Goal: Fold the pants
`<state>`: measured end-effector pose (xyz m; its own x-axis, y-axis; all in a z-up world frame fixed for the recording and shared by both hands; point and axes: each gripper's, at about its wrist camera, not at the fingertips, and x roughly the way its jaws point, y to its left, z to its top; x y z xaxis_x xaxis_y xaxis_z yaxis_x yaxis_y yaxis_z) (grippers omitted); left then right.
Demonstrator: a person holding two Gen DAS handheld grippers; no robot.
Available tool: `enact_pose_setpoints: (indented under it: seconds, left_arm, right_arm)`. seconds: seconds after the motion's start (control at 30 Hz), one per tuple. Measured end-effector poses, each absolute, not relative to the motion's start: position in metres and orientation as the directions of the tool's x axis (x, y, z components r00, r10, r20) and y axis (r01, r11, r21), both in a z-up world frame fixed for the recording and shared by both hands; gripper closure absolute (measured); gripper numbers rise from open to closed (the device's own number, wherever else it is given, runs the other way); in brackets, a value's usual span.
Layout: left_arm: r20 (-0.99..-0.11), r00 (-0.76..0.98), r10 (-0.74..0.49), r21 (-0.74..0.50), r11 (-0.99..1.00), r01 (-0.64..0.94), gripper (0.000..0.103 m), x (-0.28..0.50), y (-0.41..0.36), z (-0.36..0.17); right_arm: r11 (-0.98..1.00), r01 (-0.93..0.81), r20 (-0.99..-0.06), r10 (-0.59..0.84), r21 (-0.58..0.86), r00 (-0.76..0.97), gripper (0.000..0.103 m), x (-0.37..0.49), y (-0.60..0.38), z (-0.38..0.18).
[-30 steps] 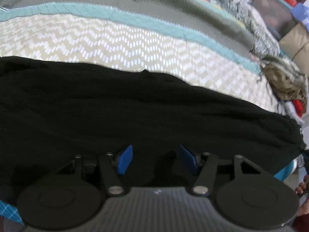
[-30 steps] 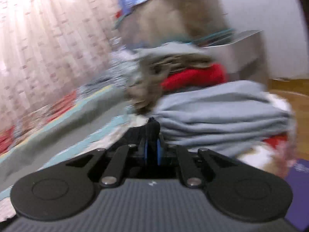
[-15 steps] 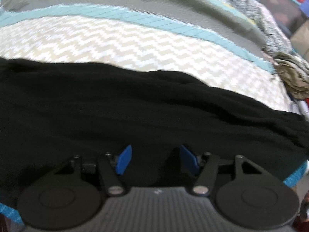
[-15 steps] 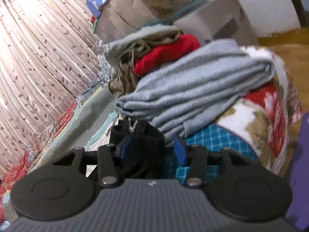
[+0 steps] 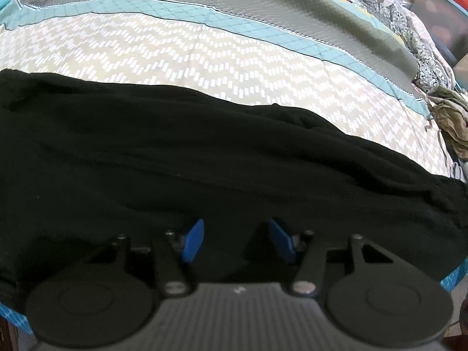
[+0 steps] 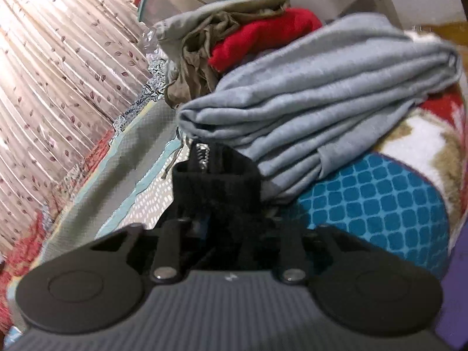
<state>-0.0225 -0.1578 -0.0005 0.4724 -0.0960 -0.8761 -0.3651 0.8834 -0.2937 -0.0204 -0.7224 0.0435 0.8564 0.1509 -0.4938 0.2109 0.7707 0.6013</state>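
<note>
Bedspread (image 5: 181, 67) first, the biggest thing here: quilted cotton, a cream chevron panel edged by a teal band and then an olive-grey one, running the width of the bed. Across it lie the black pants (image 5: 204, 169), a long dark strip of soft, matte knit, laid flat with shallow wrinkles and a gathered end off to the right.

Now the news. The right gripper (image 6: 222, 201) has sprung open and its jaws have just been closing again, and this time there is cloth between them: a thick bunched fold of the pants' end, black fabric with a short row of metal zipper teeth (image 6: 202, 152) poking up. The pads are buried in it, so I read that as a fresh, fuller bite on the end. A second ago the same jaws were pinched almost shut on a thin edge.

The left gripper (image 5: 237, 241) has moved very little; its jaws have just been closing slightly but stand about half apart, blue pads (image 5: 193, 241) clear on either side, low over the middle of the pants with nothing pinched.

My guess: the right end is secured for carrying over, the left ready to take its own hold.

Beyond, a folded grey knit garment (image 6: 321, 102) sits plump on a blanket, with a red fleece (image 6: 263, 35) and crumpled olive cloth (image 6: 204, 46) behind.
</note>
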Motion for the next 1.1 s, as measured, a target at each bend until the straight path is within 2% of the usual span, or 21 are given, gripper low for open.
enact_pose_setpoints:
  seconds: [0.2, 0.43, 0.53, 0.67, 0.8, 0.87, 0.93, 0.97, 1.0, 1.1]
  left_arm:
    - [-0.852, 0.505, -0.138, -0.366, 0.847, -0.386, 0.051, -0.030, -0.148, 0.003]
    - [-0.780, 0.574, -0.249, -0.526, 0.758, -0.386, 0.047, -0.043, -0.130, 0.007]
    - [-0.758, 0.586, -0.287, -0.568, 0.732, -0.376, 0.046, -0.046, -0.126, 0.004]
    - [-0.759, 0.578, -0.300, -0.571, 0.734, -0.368, 0.046, -0.048, -0.128, -0.002]
    - [-0.758, 0.576, -0.308, -0.567, 0.747, -0.347, 0.045, -0.048, -0.131, 0.000]
    - [-0.753, 0.574, -0.321, -0.570, 0.754, -0.327, 0.044, -0.046, -0.134, 0.002]
    - [-0.746, 0.570, -0.345, -0.579, 0.759, -0.298, 0.043, -0.038, -0.140, 0.004]
    - [-0.742, 0.569, -0.355, -0.584, 0.760, -0.287, 0.042, -0.035, -0.143, 0.005]
    - [-0.737, 0.567, -0.368, -0.589, 0.761, -0.272, 0.041, -0.030, -0.147, 0.006]
    - [-0.731, 0.552, -0.402, -0.596, 0.770, -0.229, 0.029, -0.012, -0.162, 0.008]
  right_arm:
    - [0.817, 0.073, -0.412, 0.209, 0.571, 0.887, 0.085, -0.042, -0.684, 0.084]
    - [0.890, -0.240, -0.395, 0.395, 0.387, 0.829, 0.085, -0.049, -0.562, 0.114]
    - [0.872, -0.398, -0.434, 0.488, 0.287, 0.757, 0.085, -0.056, -0.502, 0.106]
    - [0.807, -0.550, -0.552, 0.565, 0.214, 0.613, 0.085, -0.064, -0.430, 0.073]
    - [0.787, -0.598, -0.642, 0.538, 0.150, 0.547, 0.082, -0.067, -0.394, 0.041]
    - [0.781, -0.611, -0.641, 0.537, 0.131, 0.548, 0.079, -0.067, -0.393, 0.041]
    - [0.749, -0.641, -0.636, 0.579, 0.167, 0.511, 0.054, -0.064, -0.399, 0.047]
    - [0.730, -0.651, -0.632, 0.608, 0.208, 0.480, 0.029, -0.063, -0.403, 0.051]
    - [0.726, -0.652, -0.615, 0.622, 0.221, 0.485, 0.024, -0.066, -0.409, 0.055]
    - [0.700, -0.679, -0.557, 0.662, 0.222, 0.501, 0.025, -0.077, -0.422, 0.071]
